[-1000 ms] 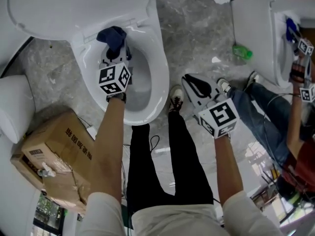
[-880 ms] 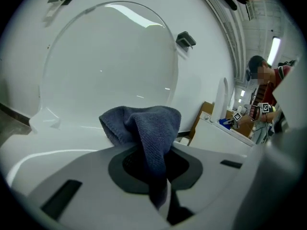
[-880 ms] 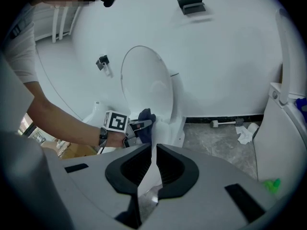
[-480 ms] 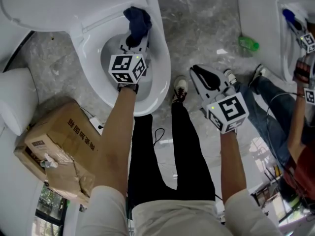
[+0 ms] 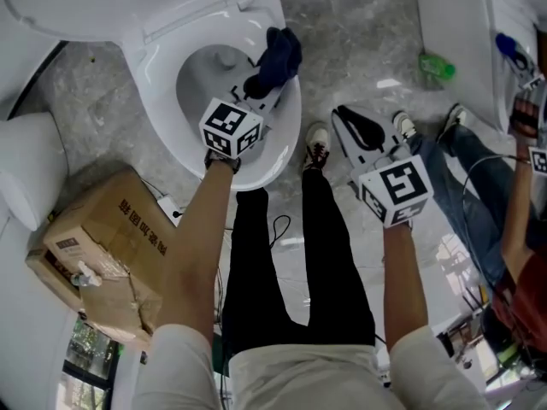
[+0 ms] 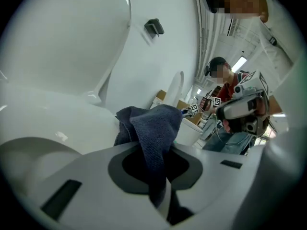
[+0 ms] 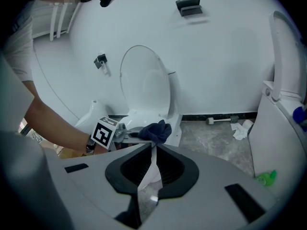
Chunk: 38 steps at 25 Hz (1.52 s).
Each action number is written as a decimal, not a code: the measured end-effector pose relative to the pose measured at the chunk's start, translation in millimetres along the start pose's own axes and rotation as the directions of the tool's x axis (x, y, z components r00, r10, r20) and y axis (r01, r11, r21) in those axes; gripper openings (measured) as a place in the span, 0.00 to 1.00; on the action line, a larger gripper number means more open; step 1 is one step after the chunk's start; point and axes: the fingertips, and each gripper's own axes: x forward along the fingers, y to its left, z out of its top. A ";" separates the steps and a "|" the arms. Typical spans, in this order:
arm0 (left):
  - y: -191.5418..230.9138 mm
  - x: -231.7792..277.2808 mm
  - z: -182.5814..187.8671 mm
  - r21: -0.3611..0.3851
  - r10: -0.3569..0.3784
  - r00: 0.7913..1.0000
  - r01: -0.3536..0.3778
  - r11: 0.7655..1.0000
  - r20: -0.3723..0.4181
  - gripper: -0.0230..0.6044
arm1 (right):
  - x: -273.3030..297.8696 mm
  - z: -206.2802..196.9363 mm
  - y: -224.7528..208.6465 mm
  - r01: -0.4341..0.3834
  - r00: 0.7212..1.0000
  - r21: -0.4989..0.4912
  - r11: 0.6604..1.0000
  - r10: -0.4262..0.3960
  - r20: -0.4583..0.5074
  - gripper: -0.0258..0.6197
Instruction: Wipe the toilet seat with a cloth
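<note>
A white toilet with its lid raised point(image 5: 128, 2) stands at the top left of the head view. My left gripper point(image 5: 259, 90) is shut on a dark blue cloth point(image 5: 277, 55), which rests on the right side of the seat rim point(image 5: 289, 135). In the left gripper view the cloth point(image 6: 154, 128) bunches up from between the jaws of the left gripper point(image 6: 162, 198), over the white rim point(image 6: 43, 123). My right gripper point(image 5: 339, 120) hangs above the floor to the right of the bowl, shut and holding nothing. The right gripper view shows the right gripper point(image 7: 144, 188) and, beyond it, the cloth point(image 7: 156, 131) and toilet point(image 7: 144, 87).
A torn cardboard box point(image 5: 94, 254) lies on the floor at the left. A second toilet point(image 5: 449, 32) and a green bottle point(image 5: 436, 65) are at the upper right, beside another person's arm point(image 5: 517, 195). My legs and shoes point(image 5: 318, 152) stand in front of the bowl.
The left gripper has swept the cloth from the back of the rim, near the hinge, round to the right side. The right gripper has stayed where it was.
</note>
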 end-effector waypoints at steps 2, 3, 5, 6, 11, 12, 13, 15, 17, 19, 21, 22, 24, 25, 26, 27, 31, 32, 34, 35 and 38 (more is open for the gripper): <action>-14.5 -5.5 -14.1 0.004 -0.047 0.998 0.047 0.999 -0.040 0.11 | -2.2 -3.6 0.9 0.010 1.000 -0.002 1.000 -0.010 -0.004 0.12; -21.6 -8.8 -21.3 0.014 -0.067 0.996 0.068 0.998 -0.067 0.11 | -3.3 -4.8 0.9 0.014 1.000 -0.002 1.000 -0.014 -0.005 0.12; -35.9 -16.1 -36.3 0.042 -0.108 0.986 0.114 0.993 -0.126 0.11 | -5.3 -7.0 0.1 0.024 1.000 0.001 1.000 -0.024 -0.004 0.12; -43.4 -19.8 -44.0 0.054 -0.132 0.979 0.142 0.988 -0.155 0.11 | -6.4 -8.4 -0.3 0.029 1.000 0.003 1.000 -0.029 -0.004 0.12; -71.8 -42.0 -76.7 0.064 -0.240 0.928 0.269 0.961 -0.285 0.11 | -9.9 -15.0 3.2 0.044 0.999 0.005 0.999 -0.044 -0.007 0.12; -76.4 -46.1 -81.6 0.065 -0.258 0.916 0.291 0.954 -0.308 0.11 | -10.1 -16.5 4.4 0.046 0.999 0.005 0.999 -0.046 -0.008 0.12; -81.6 -50.0 -86.9 0.068 -0.278 0.901 0.317 0.946 -0.334 0.11 | -10.4 -18.4 5.5 0.048 0.999 0.007 0.999 -0.048 -0.009 0.12; -92.5 -58.7 -98.3 0.073 -0.317 0.865 0.372 0.926 -0.389 0.11 | -11.1 -22.2 7.6 0.053 0.999 0.014 0.999 -0.053 -0.013 0.12; -100.7 -68.7 -108.6 0.066 -0.351 0.829 0.419 0.906 -0.435 0.11 | -11.2 -24.2 10.6 0.057 0.998 0.019 0.998 -0.056 -0.013 0.12; -105.3 -78.9 -117.7 0.053 -0.379 0.797 0.454 0.889 -0.471 0.11 | -10.1 -25.4 14.5 0.058 0.998 0.021 0.998 -0.057 -0.010 0.12; -109.3 -88.9 -127.0 0.040 -0.402 0.760 0.488 0.872 -0.510 0.11 | -8.4 -26.7 18.4 0.057 0.998 0.021 0.998 -0.057 -0.009 0.12; -111.9 -94.6 -132.0 0.033 -0.415 0.738 0.508 0.861 -0.533 0.11 | -7.6 -27.5 20.6 0.057 0.998 0.021 0.998 -0.057 -0.010 0.12; -117.7 -108.6 -142.8 0.020 -0.438 0.684 0.552 0.834 -0.583 0.11 | -5.9 -29.0 26.0 0.057 0.998 0.023 0.998 -0.057 -0.013 0.12; -119.8 -116.7 -148.2 0.014 -0.448 0.654 0.574 0.819 -0.610 0.11 | -4.6 -29.6 28.9 0.056 0.998 0.024 0.998 -0.056 -0.014 0.12; -121.3 -125.0 -153.2 0.010 -0.454 0.625 0.594 0.804 -0.635 0.11 | -3.2 -30.2 31.7 0.055 0.998 0.025 0.998 -0.055 -0.015 0.12; -122.5 -133.3 -158.2 0.006 -0.458 0.595 0.614 0.789 -0.660 0.11 | -1.7 -31.0 34.1 0.055 0.998 0.026 0.998 -0.054 -0.017 0.12; -123.5 -165.3 -180.8 -0.008 -0.460 0.494 0.674 0.738 -0.738 0.11 | 4.0 -32.9 43.7 0.055 0.998 0.030 0.998 -0.054 -0.024 0.12; -123.2 -171.8 -184.8 -0.004 -0.454 0.473 0.688 0.725 -0.755 0.11 | 5.6 -32.3 46.6 0.053 0.998 0.030 0.998 -0.053 -0.025 0.12; -122.8 -183.3 -188.0 0.010 -0.432 0.424 0.724 0.690 -0.796 0.11 | 9.2 -29.4 52.4 0.051 0.998 0.027 0.998 -0.050 -0.025 0.12; -122.3 -189.3 -189.3 0.015 -0.419 0.396 0.742 0.671 -0.817 0.11 | 11.2 -27.4 55.1 0.049 0.999 0.024 0.999 -0.048 -0.024 0.12; -117.1 -206.9 -192.7 0.027 -0.380 0.335 0.780 0.626 -0.862 0.11 | 17.5 -21.0 61.0 0.045 0.999 0.016 0.999 -0.044 -0.022 0.12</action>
